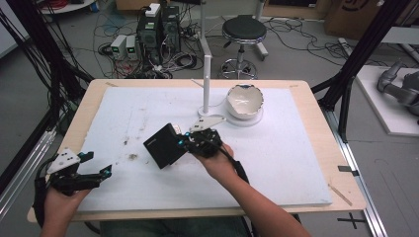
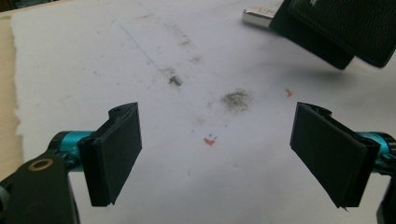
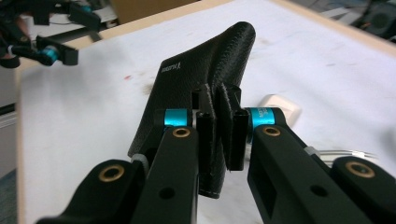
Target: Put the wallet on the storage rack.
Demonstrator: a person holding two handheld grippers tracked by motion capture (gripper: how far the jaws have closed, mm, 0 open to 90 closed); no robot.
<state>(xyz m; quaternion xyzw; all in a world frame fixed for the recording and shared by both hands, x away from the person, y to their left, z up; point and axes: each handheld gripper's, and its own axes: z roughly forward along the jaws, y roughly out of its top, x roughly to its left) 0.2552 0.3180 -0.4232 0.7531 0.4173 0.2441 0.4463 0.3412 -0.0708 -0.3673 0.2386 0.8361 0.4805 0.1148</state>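
a black leather-like wallet (image 1: 163, 145) sits near the middle of the white foam board (image 1: 276, 163), lifted clear of the surface, with a shadow under it in the left gripper view. the right gripper view shows small pale lettering on its textured face and stitching along its edge. the right gripper (image 1: 190, 140) is clenched on the wallet's right edge, its two black jaws pressed against the material from both sides (the blue collars behind them sit close together in the right gripper view). the person's right hand (image 1: 217, 160) holds that gripper, forearm coming up from the bottom edge. a small white object (image 3: 280, 106) lies on the board just beyond the wallet; what it is cannot be told.

the left gripper (image 1: 99, 165) rests over the board's near left corner, well apart from the wallet, jaws spread wide with nothing between them. the board there carries grey smudges and small red marks (image 2: 208, 140).

farther back stand a white upright post (image 1: 206, 81) on a round base and, just right of it, a white bowl (image 1: 244, 101) with a chipped rim. the board lies on a light wooden table (image 1: 316, 103).
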